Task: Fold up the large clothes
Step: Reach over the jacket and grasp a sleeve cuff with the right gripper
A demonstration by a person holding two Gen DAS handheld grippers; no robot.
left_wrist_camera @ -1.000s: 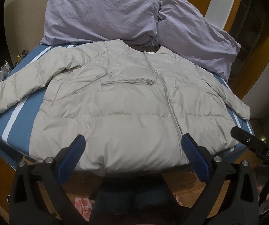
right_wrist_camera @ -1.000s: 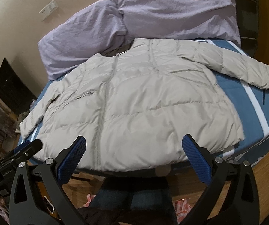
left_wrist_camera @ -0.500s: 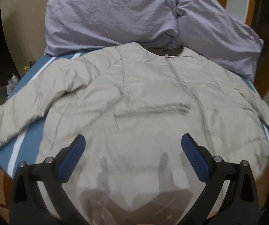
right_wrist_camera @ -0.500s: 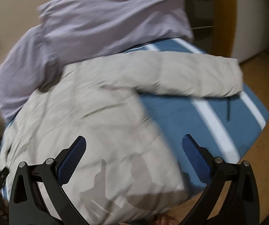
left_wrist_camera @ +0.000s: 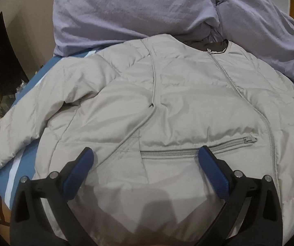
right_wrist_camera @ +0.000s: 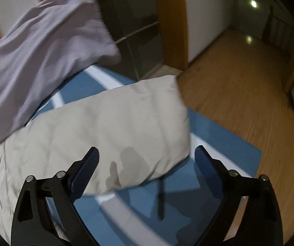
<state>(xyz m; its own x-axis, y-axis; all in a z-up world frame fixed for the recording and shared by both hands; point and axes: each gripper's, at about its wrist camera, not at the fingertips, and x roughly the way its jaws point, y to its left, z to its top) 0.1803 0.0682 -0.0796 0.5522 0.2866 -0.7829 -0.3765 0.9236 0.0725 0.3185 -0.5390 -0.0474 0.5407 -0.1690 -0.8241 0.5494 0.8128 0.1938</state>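
- A pale grey puffer jacket [left_wrist_camera: 167, 106] lies spread front-up on a bed with a blue sheet [left_wrist_camera: 30, 157] that carries white stripes; its collar points toward the lilac pillows [left_wrist_camera: 147, 10] at the head of the bed.
- The jacket's front zipper [left_wrist_camera: 268, 127] is closed up to the neckline, and a chest pocket zipper [left_wrist_camera: 198, 148] runs sideways across the panel, also closed.
- No brand name, label or other writing can be read on the jacket, the bedding or the tools in either view.
- The left gripper [left_wrist_camera: 146, 161] hovers above the jacket's chest, its blue-padded tongs spread wide apart with nothing between them; the pocket zipper lies under the gap.
- The right gripper [right_wrist_camera: 147, 164] also has its tongs wide apart and empty, poised over one jacket sleeve [right_wrist_camera: 110, 129] that stretches toward the bed's edge; this view is blurred.
- In the left wrist view the other sleeve [left_wrist_camera: 34, 110] reaches out to the side over the striped sheet.
- Beyond the bed, the right wrist view shows a wooden floor [right_wrist_camera: 239, 78] and a dark shelving unit [right_wrist_camera: 130, 26].
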